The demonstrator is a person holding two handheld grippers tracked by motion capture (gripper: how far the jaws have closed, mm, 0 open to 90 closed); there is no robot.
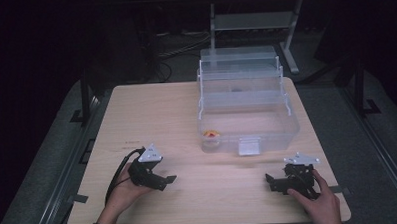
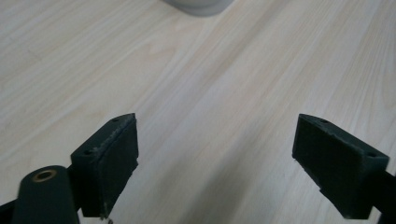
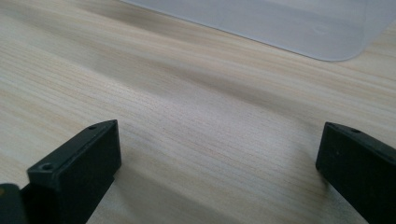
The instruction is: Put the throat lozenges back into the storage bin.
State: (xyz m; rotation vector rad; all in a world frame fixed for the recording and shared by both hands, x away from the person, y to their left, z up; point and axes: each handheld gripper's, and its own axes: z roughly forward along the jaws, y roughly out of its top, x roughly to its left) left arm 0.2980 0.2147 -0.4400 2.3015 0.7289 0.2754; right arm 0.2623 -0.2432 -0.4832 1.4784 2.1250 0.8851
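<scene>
I see both hand-held grippers low over the tabletop (image 1: 151,113), jaws spread, holding nothing: left hand-held gripper (image 1: 170,180), right hand-held gripper (image 1: 268,179). Clear storage box (image 1: 247,121) stands beyond and between them, well apart from both; small cup (image 1: 210,140) at its front left corner.

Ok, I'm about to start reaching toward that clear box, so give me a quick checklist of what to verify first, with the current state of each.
1. Left claw open and holding nothing: ok.
2. Right claw open and holding nothing: ok.
3. Bare wooden table between both claws and the clear plastic box: ok.
4. Box lid raised, giving access from above: ok.
5. Small round container with red and yellow contents stands at the box's front left corner: ok.
6. Whether that container is inside the box or outside it: cannot tell.
</scene>
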